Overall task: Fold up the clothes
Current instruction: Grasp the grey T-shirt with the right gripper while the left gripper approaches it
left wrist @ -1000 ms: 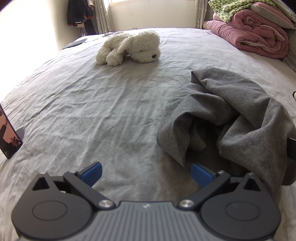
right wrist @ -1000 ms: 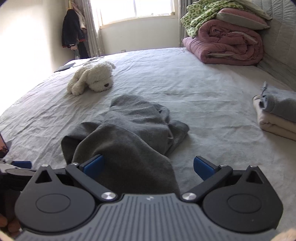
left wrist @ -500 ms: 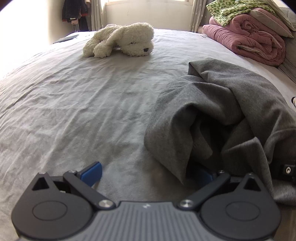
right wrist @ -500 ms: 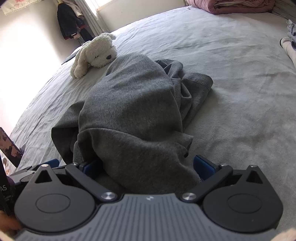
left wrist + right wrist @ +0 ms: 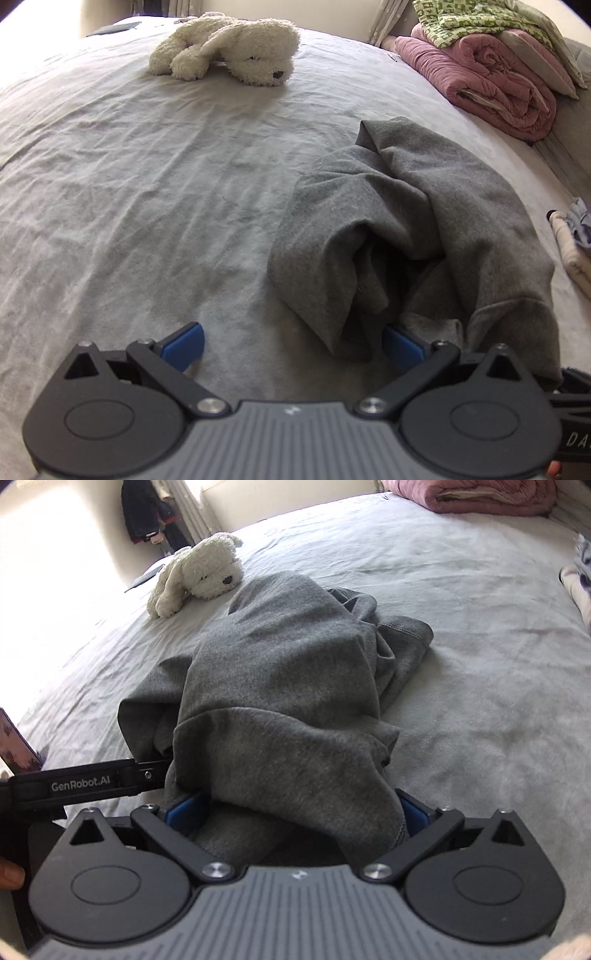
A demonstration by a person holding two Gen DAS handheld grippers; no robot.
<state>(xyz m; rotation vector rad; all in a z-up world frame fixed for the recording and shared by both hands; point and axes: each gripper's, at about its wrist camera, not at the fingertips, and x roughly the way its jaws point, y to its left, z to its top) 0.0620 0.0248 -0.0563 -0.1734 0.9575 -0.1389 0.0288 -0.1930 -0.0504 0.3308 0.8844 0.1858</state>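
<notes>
A crumpled grey sweatshirt (image 5: 406,221) lies on the grey bed sheet (image 5: 129,203); it also shows in the right wrist view (image 5: 280,686). My left gripper (image 5: 291,345) is open at the garment's near left edge, with a fold of cloth hanging between its jaws by the right blue pad (image 5: 400,349). My right gripper (image 5: 299,810) is open, with the garment's near hem bunched between its blue pads (image 5: 184,810). The left gripper's black body (image 5: 85,784) shows at the left of the right wrist view, touching the cloth.
A white plush dog (image 5: 229,50) lies at the far side of the bed. Rolled pink and green bedding (image 5: 491,70) is stacked far right. Folded clothes (image 5: 572,240) lie at the right edge. A phone (image 5: 16,746) stands at the left edge.
Both grippers have moved forward and down onto the sweatshirt; its near edge now lies between the jaws of each. Both stay open.
</notes>
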